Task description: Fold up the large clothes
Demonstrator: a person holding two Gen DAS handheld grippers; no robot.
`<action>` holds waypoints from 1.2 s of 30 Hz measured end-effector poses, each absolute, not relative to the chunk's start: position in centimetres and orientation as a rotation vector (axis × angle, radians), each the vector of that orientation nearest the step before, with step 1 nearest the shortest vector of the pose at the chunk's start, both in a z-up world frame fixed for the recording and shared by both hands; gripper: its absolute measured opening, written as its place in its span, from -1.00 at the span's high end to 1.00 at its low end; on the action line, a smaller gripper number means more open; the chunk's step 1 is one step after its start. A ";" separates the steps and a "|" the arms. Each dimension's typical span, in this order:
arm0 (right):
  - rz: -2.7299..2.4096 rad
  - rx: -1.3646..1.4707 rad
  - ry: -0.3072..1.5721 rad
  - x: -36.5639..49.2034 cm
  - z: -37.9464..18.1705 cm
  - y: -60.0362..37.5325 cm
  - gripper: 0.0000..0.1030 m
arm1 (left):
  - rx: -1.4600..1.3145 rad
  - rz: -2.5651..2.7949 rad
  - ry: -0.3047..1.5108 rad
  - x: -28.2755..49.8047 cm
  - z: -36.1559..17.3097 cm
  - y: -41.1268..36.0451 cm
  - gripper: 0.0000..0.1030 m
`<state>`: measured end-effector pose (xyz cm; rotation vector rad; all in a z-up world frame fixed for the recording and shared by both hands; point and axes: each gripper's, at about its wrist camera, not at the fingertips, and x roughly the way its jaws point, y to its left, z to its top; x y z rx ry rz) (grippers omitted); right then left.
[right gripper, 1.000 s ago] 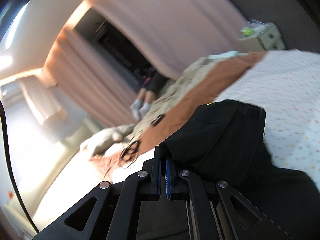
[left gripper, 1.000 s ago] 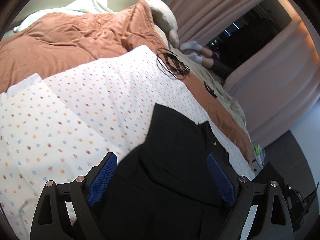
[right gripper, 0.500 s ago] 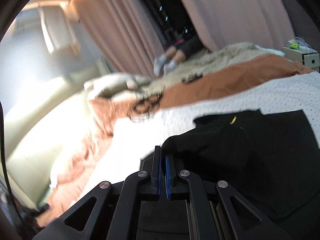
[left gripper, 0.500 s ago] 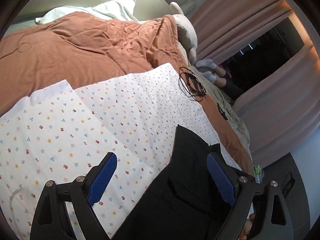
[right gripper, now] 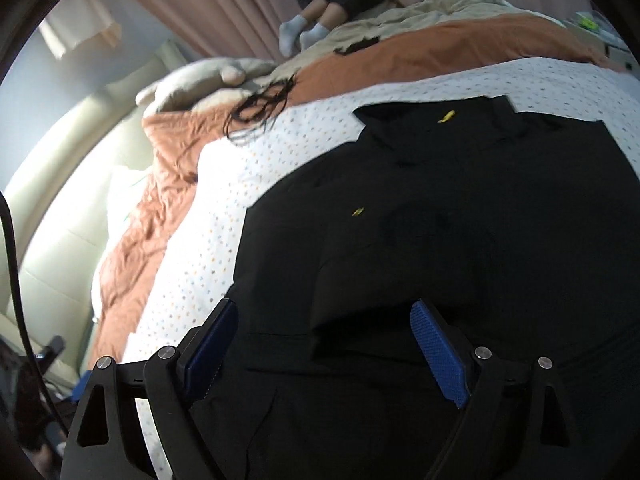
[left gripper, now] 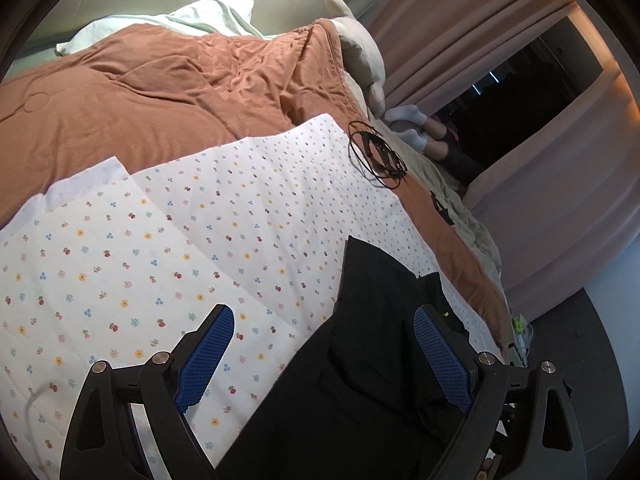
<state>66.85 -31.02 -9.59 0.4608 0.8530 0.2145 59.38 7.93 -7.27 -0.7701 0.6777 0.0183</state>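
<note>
A large black garment [right gripper: 460,220] lies spread on a white dotted sheet [left gripper: 180,240] on the bed. It has small yellow marks and one part folded over itself. It also shows in the left wrist view [left gripper: 372,352] at the lower right. My right gripper [right gripper: 324,344] is open and empty just above the garment's near part. My left gripper [left gripper: 320,352] is open and empty over the garment's left edge and the sheet.
An orange-brown quilt [left gripper: 160,92] covers the bed beyond the sheet. A coil of black cable [left gripper: 376,156] lies at the sheet's far corner. A beige plush toy [left gripper: 360,52] and a person's socked feet [left gripper: 408,124] lie by the pink curtains [left gripper: 560,200].
My right gripper was shut on a fold of the black garment and has opened, leaving it lying on the sheet. My left gripper stays open and has swung slightly.
</note>
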 end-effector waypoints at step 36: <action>-0.146 1.132 0.839 60.5 -20.5 -59.2 0.76 | -0.034 -0.240 0.884 66.8 -11.2 -20.1 -0.79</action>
